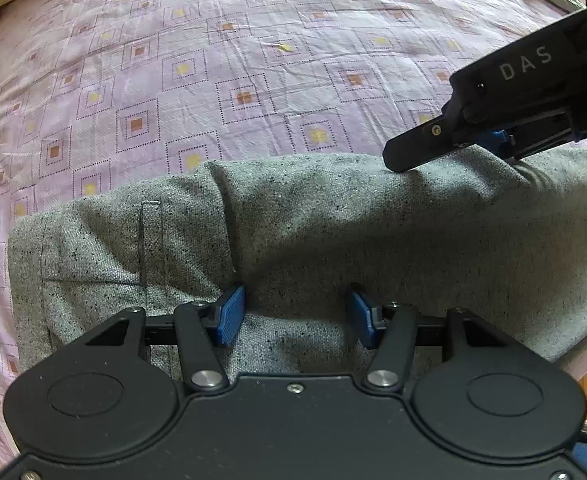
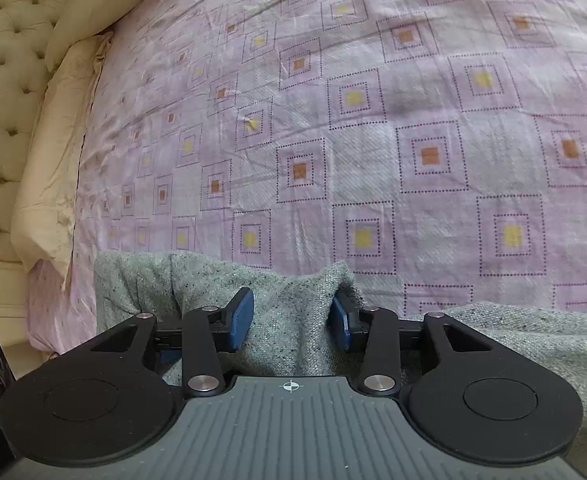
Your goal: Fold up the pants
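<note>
From my left wrist camera I see the grey pants (image 1: 333,232) lying bunched on the bed's pink bedsheet (image 1: 221,80), filling the lower half of the view from 9 o'clock across to 3 o'clock. My left tongs (image 1: 295,316) stand apart with their blue pads (image 1: 229,314) pressed down into the cloth on either side of a low ridge; the fabric lies between them, but I cannot tell that they are pinching it. My right tongs (image 1: 445,148) come in at 2 o'clock, the black tip resting on the far edge of the pants. From the right wrist camera, those right tongs (image 2: 291,318) are partly apart with a raised fold of the pants (image 2: 293,312) gathered between the pads, both of which touch the cloth. A cream pillow (image 2: 53,152) lies at 9 o'clock against a tufted headboard (image 2: 1,80).
</note>
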{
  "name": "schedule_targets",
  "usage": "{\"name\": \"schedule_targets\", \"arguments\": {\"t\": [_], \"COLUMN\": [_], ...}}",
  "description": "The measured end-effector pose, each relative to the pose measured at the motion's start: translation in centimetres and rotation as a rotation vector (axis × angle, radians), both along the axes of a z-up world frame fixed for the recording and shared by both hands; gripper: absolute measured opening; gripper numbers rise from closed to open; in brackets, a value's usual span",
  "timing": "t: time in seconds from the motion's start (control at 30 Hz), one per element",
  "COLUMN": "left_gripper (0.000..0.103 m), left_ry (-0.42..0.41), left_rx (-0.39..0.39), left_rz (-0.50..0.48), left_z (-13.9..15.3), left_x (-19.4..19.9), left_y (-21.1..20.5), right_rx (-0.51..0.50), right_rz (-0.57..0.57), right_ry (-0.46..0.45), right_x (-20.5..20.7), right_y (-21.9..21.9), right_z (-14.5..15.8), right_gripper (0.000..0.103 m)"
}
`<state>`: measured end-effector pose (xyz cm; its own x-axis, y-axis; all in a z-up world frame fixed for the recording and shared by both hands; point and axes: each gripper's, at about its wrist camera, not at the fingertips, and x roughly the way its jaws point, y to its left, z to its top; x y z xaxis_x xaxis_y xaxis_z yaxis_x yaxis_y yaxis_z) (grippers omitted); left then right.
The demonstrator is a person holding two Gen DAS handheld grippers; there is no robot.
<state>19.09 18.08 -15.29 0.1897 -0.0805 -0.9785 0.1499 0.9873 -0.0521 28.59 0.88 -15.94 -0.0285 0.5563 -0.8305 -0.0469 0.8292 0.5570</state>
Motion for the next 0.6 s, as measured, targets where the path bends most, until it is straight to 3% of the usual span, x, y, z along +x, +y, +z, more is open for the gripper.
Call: {"name": "schedule_targets", "arguments": {"t": [0.03,0.07,0.17,0.2,0.3,0.43,0.53,0.6], "left_gripper": [0.061,0.061,0.061,0.061,0.062,0.061,0.059,0.059], "left_ry": [0.003,0.008,0.008,0.008,0.010,0.033,0.018,-0.025], "left_rx": [-0.005,-0.012,-0.031,-0.031,-0.012,-0.018,-0.074,-0.085], "left_rz": [0.003,0.005,0.015,0.013,-0.020,-0.008,0.073,0.143], "left_z": [0.0,0.1,0.1,0.0,0.0,0.5,2.3,3.4], "left_x": [0.0,0.1,-0.1,-0.1,-0.1,0.4,1.1,1.5], "left_y": [0.1,0.3,0.6,0.7,0.3,0.4,1.8,3.3], "right_rx": [-0.020,-0.066,-0.107,-0.119,-0.176,-0.204,-0.148,-0.162], "right_rz": [-0.001,0.029,0.111,0.148,0.159,0.062,-0.042,-0.045], "right_ry": [-0.021,-0.071,-0.398,-0.459,-0.492,-0.425,-0.408,-0.407], "right_x": [-0.1,-0.2,0.1,0.4,2.1,4.1,3.7,2.9], "right_y": [0.0,0.3,1.8,2.5,3.5,2.5,-0.2,-1.4], "right_z": [0.1,0.8,6.4,7.3,6.6,4.6,5.8,6.1], "right_gripper": [0.005,0.004,0.004,0.002,0.001,0.004,0.010,0.014]}}
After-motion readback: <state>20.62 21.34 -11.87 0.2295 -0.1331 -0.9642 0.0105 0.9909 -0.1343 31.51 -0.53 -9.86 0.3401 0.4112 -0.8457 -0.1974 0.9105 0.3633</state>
